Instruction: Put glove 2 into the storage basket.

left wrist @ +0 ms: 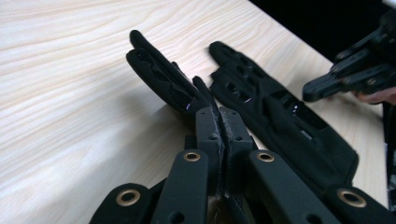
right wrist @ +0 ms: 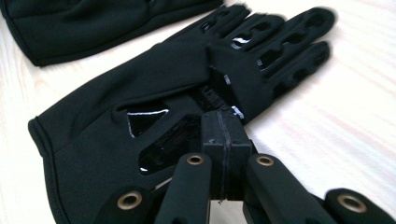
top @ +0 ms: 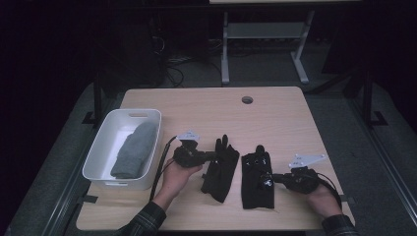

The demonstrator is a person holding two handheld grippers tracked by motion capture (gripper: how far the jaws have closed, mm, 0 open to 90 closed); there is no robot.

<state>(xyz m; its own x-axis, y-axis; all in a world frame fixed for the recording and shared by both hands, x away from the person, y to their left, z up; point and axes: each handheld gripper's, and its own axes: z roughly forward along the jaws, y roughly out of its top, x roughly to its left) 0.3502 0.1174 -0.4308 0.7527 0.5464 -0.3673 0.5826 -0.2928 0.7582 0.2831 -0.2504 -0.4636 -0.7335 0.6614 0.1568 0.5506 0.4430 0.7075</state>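
Both the left gripper [top: 212,156] and right gripper [top: 268,178] have fingers pressed together.

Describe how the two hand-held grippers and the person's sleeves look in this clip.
Both the left gripper and the right gripper are black, with two flat jaws on jointed links set with brass-coloured rivets. Each carries a grey three-cornered plate on top. A black cable trails from each. The person wears dark plaid sleeves, bare-handed.

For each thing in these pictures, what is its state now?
Left gripper: shut on left glove.
Right gripper: shut on right glove.
Left glove: one edge lifted.
Right glove: flat on the table.
White bin: holds folded grey cloth.
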